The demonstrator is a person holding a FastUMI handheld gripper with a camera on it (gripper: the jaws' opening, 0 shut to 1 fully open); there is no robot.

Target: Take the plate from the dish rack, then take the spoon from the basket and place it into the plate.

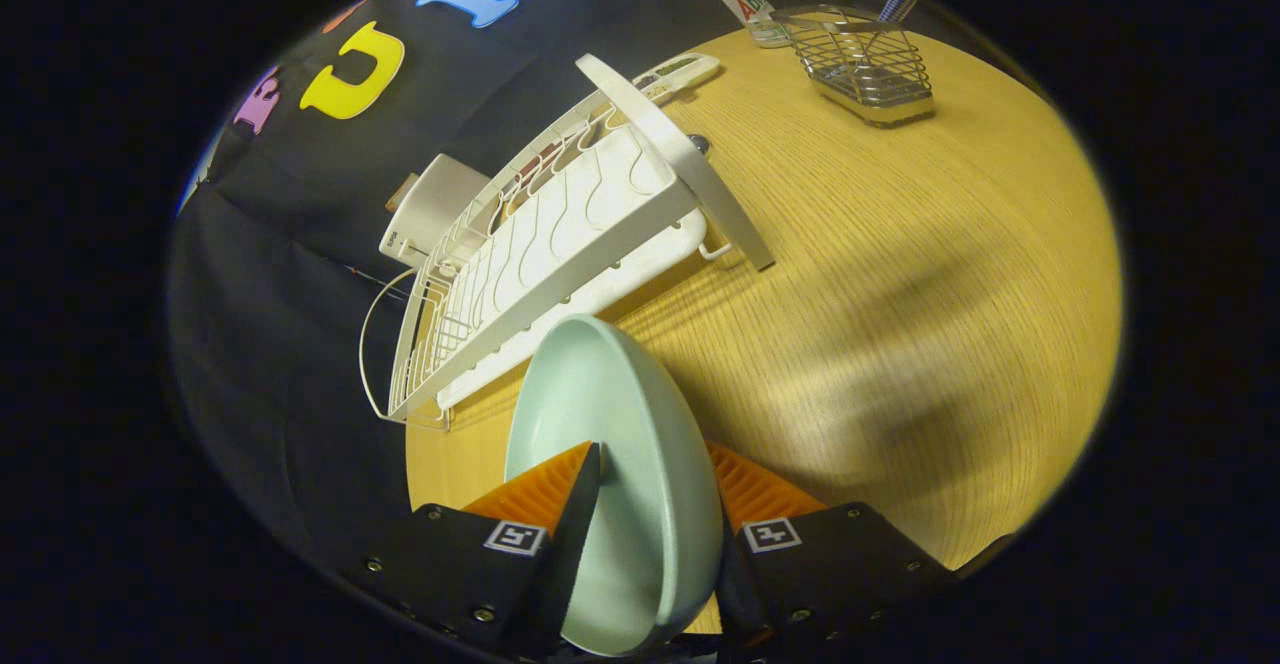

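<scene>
gripper clamped on pale green plate, held on edge above wooden table, white dish rack just beyond, wire basket with spoon handle well apart

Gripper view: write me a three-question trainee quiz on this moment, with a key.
1. True or false: the pale green round plate is still slotted in the white wire dish rack.
2. What stands in the metal wire basket? A) a utensil handle B) a cup C) nothing
3. Fill in: the gripper jaws are shut on the ____.

Key: 1. False; the plate is clamped edge-on between the jaws, clear of the rack, over the wooden table. 2. A; a thin handle sticks up from it. 3. Plate.
</scene>
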